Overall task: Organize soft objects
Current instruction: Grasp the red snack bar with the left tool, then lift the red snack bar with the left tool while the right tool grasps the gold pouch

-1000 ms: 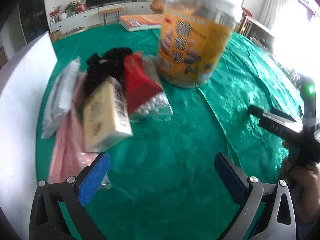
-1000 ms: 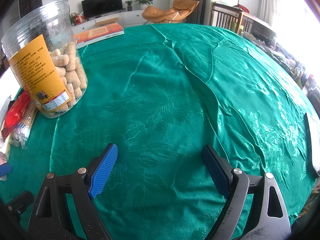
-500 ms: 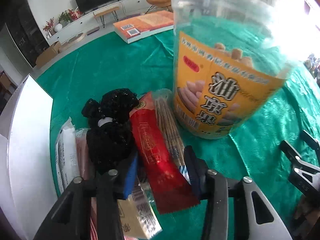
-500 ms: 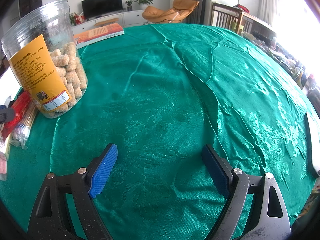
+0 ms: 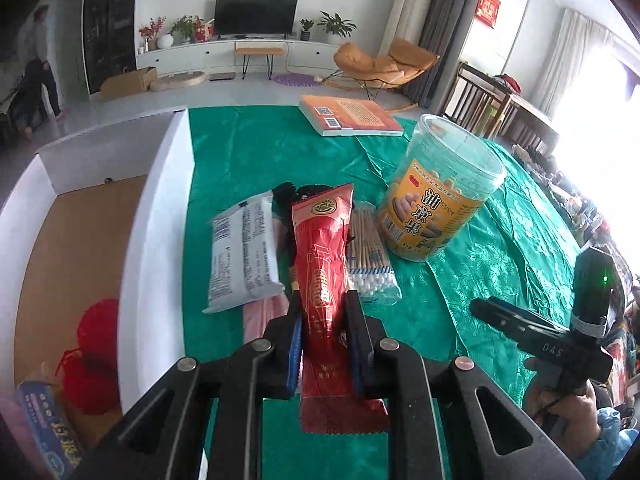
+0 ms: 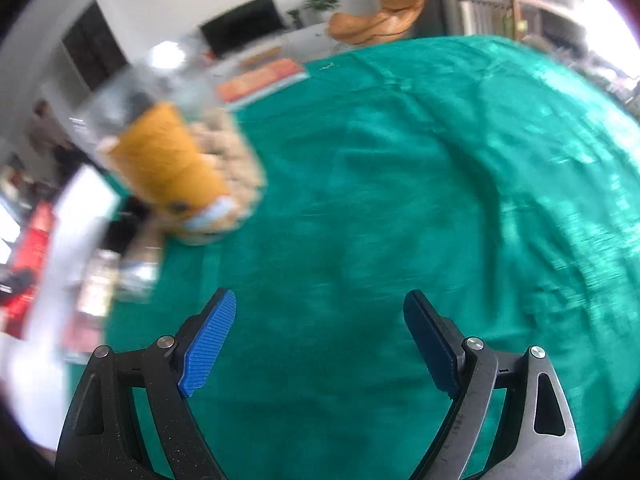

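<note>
While left jaws pinch the red packet, right jaws gape over the green tablecloth.

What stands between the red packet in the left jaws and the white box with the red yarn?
Only the box's own white wall. The left gripper holds the red packet lifted beside the box; nothing else visible lies between them.

Right wrist view motion-blurred; left wrist view has several items partly hidden.
Snack jar label unreadable in blur. Black item mostly hidden behind red packet; pink bag largely covered by white packet; blue pack cut off at frame edge.
</note>
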### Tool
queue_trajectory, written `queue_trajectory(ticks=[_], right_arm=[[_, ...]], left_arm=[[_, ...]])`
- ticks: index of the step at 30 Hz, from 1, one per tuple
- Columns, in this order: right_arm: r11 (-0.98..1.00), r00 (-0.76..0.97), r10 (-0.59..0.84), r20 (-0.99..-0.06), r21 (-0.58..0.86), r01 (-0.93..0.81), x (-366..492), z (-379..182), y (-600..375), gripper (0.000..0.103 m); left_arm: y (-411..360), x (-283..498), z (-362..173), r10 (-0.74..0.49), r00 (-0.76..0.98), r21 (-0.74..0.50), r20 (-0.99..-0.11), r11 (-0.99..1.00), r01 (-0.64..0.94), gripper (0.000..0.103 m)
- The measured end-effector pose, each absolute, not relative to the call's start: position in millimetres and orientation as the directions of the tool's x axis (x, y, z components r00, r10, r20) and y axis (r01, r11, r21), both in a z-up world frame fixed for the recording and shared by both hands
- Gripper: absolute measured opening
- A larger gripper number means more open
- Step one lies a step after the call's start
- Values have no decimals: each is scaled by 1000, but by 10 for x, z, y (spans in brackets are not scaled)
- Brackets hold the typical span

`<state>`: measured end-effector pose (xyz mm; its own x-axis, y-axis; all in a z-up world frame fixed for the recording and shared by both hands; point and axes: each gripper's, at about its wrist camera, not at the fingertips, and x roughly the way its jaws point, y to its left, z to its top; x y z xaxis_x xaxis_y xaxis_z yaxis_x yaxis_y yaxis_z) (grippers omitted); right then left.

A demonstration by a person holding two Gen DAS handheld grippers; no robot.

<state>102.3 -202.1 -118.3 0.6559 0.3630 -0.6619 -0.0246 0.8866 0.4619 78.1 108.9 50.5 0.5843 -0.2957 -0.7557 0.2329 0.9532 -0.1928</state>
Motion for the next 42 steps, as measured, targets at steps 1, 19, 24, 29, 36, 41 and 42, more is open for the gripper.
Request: queue_trajectory(ticks=[1,19,24,29,36,41,42], right_arm=[[870,616,434,-657,482,-99,1095,-1139,-1791,88],[825,514,522,-681,557,-100,1004,-1241,-1929,27],[858,632,397,-666,513,2,1370,-1102,-2786,27],[900,556,273,-785,412,141,1937,-1265,-3160,64],[943,516,192,-834,304,139,2064,-1024,-3056,75],[982,405,83,-911,143,120,2298,-1271,-2774,72],[987,411,41,-911,101,127,2320,-1275,-2752,56]], left_arm=[[1133,741,516,-296,589,-200,-752,954,225,19],[626,543,33,-398,493,-281,-774,913,296,19],[254,678,-280,-323,492,-187,-809,933,306,19],[70,763,-533,-223,433,-84,-873,945,317,21],[-21,721,-539,-197,424,-61,-884,948,314,22],[-105,677,-555,-147,453,3,-879,950,313,25],[-134,672,-551,-132,457,24,-880,948,319,25]])
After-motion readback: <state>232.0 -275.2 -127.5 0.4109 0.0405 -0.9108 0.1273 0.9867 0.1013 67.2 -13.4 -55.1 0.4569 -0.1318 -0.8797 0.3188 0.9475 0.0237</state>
